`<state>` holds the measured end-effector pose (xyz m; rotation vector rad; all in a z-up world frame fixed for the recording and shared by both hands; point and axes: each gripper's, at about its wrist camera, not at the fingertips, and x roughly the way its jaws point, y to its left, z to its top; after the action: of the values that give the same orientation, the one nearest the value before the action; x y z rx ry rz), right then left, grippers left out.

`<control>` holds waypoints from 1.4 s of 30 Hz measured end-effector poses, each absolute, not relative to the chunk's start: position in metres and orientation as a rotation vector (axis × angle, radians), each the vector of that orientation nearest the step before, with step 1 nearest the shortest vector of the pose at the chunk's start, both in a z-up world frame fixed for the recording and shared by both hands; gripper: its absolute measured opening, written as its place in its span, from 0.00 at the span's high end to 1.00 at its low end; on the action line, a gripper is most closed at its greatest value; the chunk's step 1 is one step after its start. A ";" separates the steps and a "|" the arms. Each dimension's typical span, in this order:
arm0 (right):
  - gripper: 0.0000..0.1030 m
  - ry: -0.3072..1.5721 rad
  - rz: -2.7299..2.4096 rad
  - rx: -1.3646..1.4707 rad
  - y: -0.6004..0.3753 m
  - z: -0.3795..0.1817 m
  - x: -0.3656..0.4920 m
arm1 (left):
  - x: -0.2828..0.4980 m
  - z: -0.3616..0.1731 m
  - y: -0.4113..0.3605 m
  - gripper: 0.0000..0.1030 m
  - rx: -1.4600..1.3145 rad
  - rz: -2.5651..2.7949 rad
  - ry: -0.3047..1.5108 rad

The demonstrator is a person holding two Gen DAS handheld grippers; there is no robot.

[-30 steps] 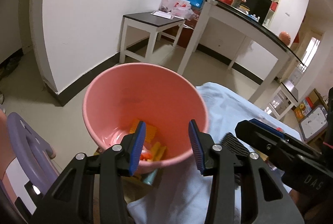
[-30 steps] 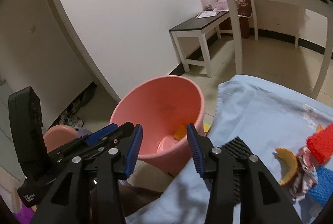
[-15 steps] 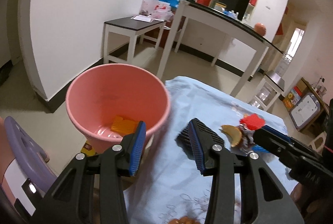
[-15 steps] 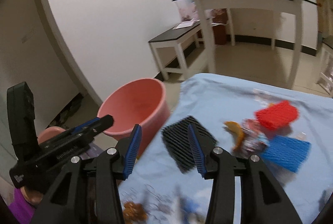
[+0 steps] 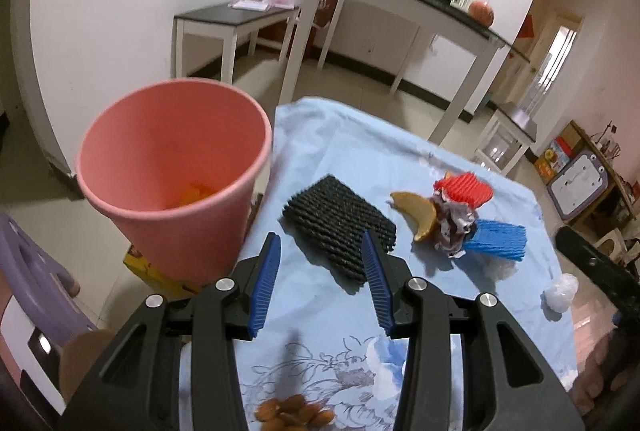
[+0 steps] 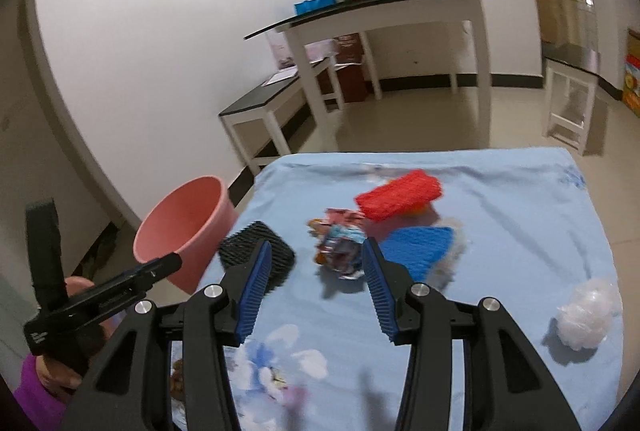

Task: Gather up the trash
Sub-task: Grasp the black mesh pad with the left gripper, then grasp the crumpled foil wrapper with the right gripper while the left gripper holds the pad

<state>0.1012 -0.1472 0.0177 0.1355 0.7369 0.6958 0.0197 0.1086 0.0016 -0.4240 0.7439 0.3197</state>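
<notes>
A pink bucket [image 5: 176, 167] stands at the left edge of the blue-clothed table [image 5: 360, 151], with orange trash in its bottom. On the cloth lie a black foam net [image 5: 338, 227], a yellow peel [image 5: 418, 215], a crumpled wrapper [image 5: 454, 231], a red foam net [image 5: 466, 189], a blue foam net [image 5: 498, 235] and a white plastic wad [image 5: 560, 297]. My left gripper [image 5: 320, 287] hangs open just before the black net, nothing between its fingers. My right gripper [image 6: 314, 287] is open above the cloth, short of the wrapper [image 6: 340, 247].
Nut-like bits [image 5: 294, 413] lie on the cloth near the front edge. A purple stool [image 5: 32, 279] and a yellow box [image 5: 160, 275] sit on the floor by the bucket. White side tables [image 5: 240, 27] stand along the far wall.
Both grippers swung right, away from above the bucket and over the table. The trash pile has come into view ahead of them. Neither took hold of anything.
</notes>
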 end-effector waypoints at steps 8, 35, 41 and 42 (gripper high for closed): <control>0.55 0.744 0.697 0.154 -0.166 0.004 0.111 | 0.063 -0.030 0.112 0.58 -0.491 0.413 0.834; 0.46 0.859 0.805 0.083 -0.123 -0.016 0.144 | 0.070 -0.025 0.107 0.90 -0.406 0.458 0.762; 0.37 0.874 0.759 -0.003 -0.086 -0.025 0.156 | 0.053 -0.009 0.105 0.90 -0.348 0.401 0.721; 0.37 0.870 0.741 -0.016 -0.083 -0.026 0.158 | 0.050 -0.007 0.105 0.90 -0.343 0.390 0.714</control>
<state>0.1585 -0.0827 -0.0258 -0.0163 0.8702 0.7414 0.0500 0.1048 -0.0071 -0.3427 0.7139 0.3898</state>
